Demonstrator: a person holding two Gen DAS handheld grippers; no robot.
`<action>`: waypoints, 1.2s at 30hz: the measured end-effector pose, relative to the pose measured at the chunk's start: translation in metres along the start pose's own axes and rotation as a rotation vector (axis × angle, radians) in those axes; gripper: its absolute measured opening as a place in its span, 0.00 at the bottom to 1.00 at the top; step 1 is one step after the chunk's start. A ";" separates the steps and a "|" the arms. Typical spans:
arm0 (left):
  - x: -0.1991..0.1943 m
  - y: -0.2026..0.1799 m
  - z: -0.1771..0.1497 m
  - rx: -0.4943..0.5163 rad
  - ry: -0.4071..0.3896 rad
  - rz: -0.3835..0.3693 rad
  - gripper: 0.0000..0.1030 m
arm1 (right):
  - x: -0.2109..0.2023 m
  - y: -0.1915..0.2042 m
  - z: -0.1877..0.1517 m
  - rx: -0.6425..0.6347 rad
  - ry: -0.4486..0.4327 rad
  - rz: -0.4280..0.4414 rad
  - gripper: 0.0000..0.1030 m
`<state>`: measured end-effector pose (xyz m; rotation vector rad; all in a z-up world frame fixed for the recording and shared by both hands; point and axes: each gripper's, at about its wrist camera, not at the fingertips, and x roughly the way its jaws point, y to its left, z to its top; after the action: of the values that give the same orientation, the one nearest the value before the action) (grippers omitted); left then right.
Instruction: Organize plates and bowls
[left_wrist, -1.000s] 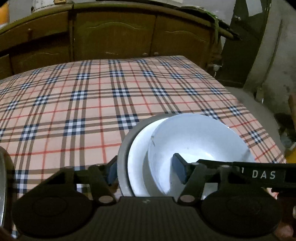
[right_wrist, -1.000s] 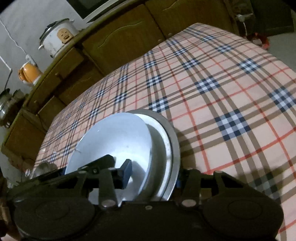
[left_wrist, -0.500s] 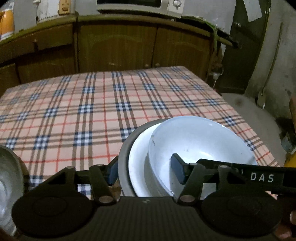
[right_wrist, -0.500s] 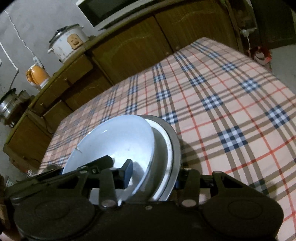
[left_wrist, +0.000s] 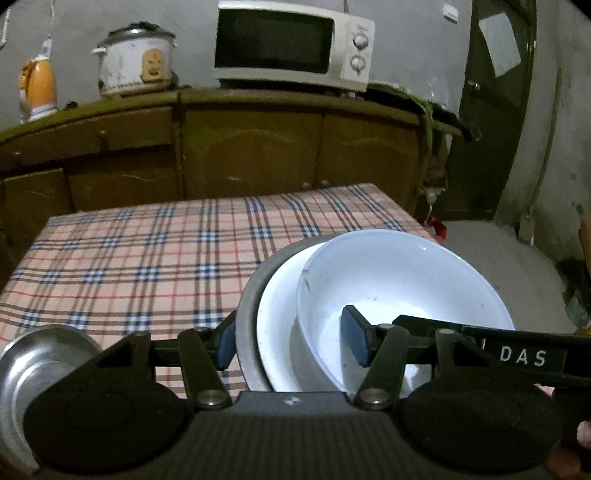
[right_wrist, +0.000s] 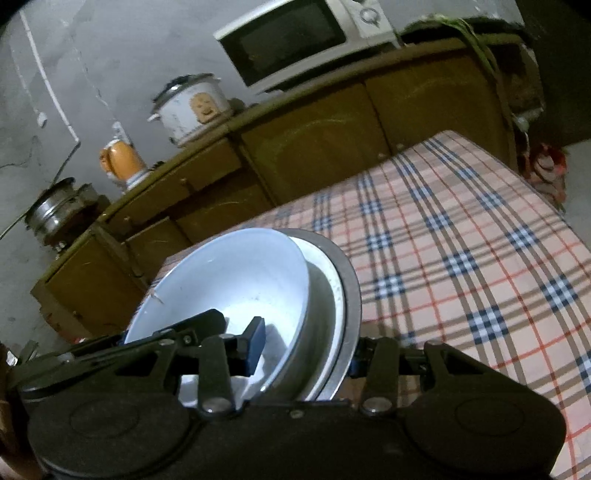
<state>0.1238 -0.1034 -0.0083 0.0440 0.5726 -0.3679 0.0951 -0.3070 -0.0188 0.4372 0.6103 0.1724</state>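
While both tools grip one stack | left tool (left_wrist: 291, 345) clamped on rims of round grey metal plate (left_wrist: 248, 314) and white bowl (left_wrist: 399, 280) nested in it | right tool (right_wrist: 306, 350) clamped on the opposite rims | stack held above plaid-clothed bench (left_wrist: 129, 258) | done: bowl stacked in plate | left: set stack down; shiny steel bowl (left_wrist: 33, 365) remains apart at bench's near edge
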 end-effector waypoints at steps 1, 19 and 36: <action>-0.004 0.001 0.001 -0.002 -0.007 0.006 0.57 | -0.002 0.004 0.000 -0.006 -0.003 0.007 0.50; -0.063 0.050 -0.004 -0.077 -0.064 0.127 0.57 | -0.005 0.095 -0.013 -0.111 0.021 0.120 0.50; -0.096 0.131 -0.023 -0.150 -0.056 0.256 0.57 | 0.046 0.180 -0.047 -0.168 0.108 0.231 0.50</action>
<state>0.0833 0.0532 0.0154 -0.0371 0.5308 -0.0765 0.0998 -0.1162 0.0034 0.3359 0.6450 0.4668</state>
